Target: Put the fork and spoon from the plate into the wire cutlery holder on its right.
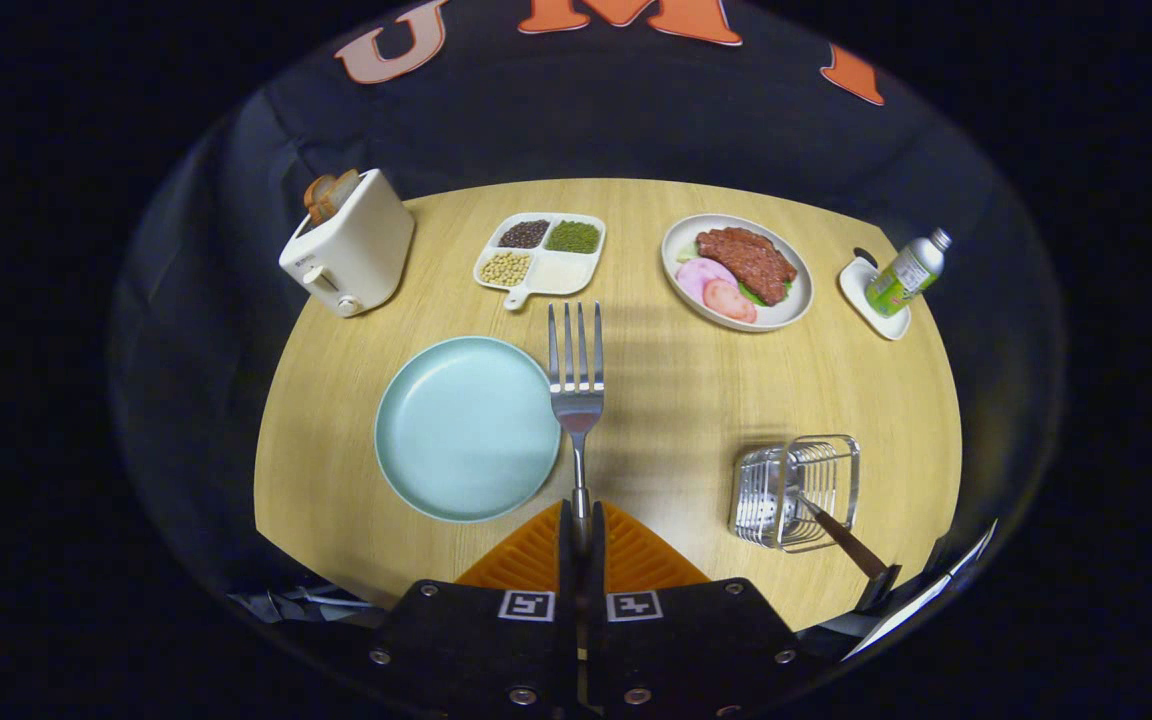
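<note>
The gripper [581, 530] is hovering above the table [676, 400], and its two fingers [536, 555] are pressing together on the handle of the fork [576, 385], with no visible gap left between them apart from the thin metal stem. The fork is sticking straight out ahead of the fingers, tines pointing away toward the far side of the table, its head sitting just past the right rim of the plate [466, 428] as seen from the gripper. The plate itself, pale blue and round, is lying just ahead of the fingers and to their left, with nothing resting on it. The wire cutlery holder [796, 490] is standing on the table to the right of the fingers, well apart from the fork; a utensil with a brown handle [848, 545] is leaning out of it toward the near table edge, its working end hidden behind the wires, so I cannot tell for sure that it is the spoon. Beyond the fork tines, a divided dish of beans and grains [541, 258] is sitting; to its left a toaster [348, 252] holding bread, to its right a plate of meat and sliced food [736, 270], and farther right a small bottle [906, 272] on a white coaster [871, 300].
</note>
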